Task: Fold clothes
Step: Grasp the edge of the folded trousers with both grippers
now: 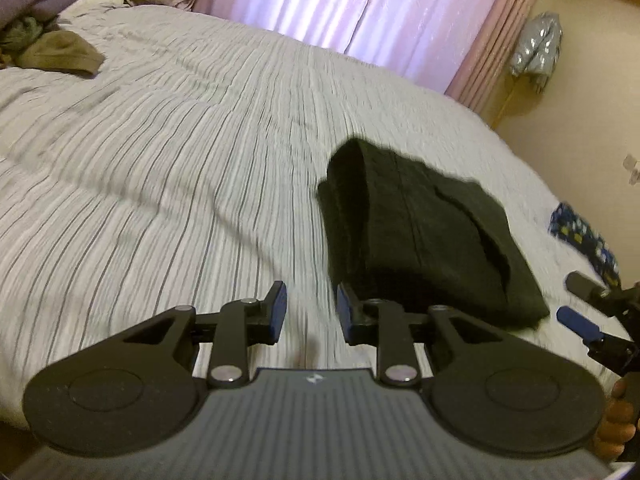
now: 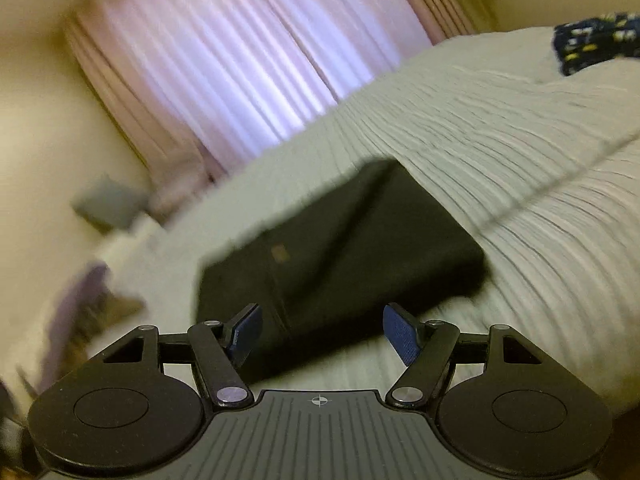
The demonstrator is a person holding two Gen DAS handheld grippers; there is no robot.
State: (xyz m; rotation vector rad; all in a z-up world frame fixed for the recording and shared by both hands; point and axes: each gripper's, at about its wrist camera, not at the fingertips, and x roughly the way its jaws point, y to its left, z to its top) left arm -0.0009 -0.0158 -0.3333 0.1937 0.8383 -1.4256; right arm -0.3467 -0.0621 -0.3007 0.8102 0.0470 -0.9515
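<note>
The bed fills the room in front of me, its striped grey cover bare across the middle, pink curtains glowing behind it. At the far corner sits a heap of unfolded clothes, brown and purple. Nearer, the black garment lies flat on the cover, already folded into a thick rectangle, just beside both tools. A small patterned blue piece rests toward the bed's edge. The right gripper hangs over the near end of the black bundle with its jaws spread wide, gripping nothing. The left gripper has its jaws part-way apart over bare cover, also empty. To me this garment looks finished; the next move likely calls for reaching to the far heap for a fresh piece
</note>
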